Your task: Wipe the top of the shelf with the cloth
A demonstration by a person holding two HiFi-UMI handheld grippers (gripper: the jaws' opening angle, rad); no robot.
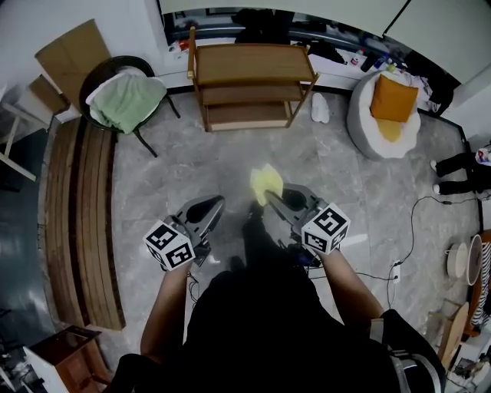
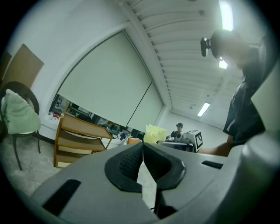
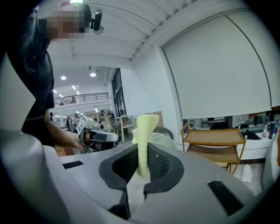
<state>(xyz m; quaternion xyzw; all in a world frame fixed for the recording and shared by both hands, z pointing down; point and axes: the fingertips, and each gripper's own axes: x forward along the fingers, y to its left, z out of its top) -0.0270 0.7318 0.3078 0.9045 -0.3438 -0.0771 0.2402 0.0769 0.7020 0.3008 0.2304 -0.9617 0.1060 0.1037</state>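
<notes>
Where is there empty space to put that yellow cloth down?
The top of the wooden shelf is bare from end to end. The grey floor between the shelf and the person is open too. Crowded: the chair is draped with a green towel, the white beanbag holds an orange cushion, and wooden planks cover the floor on the left.

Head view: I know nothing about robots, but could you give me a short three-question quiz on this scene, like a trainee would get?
1. True or false: the left gripper holds the yellow cloth.
2. Where does the wooden shelf stand? A) by the wall, well ahead of both grippers; B) on a bench; C) between the grippers.
3. Fill in: the right gripper has its jaws shut on the ____.
Key: 1 false, its jaws are shut on nothing; 2 A; 3 yellow cloth.
</notes>
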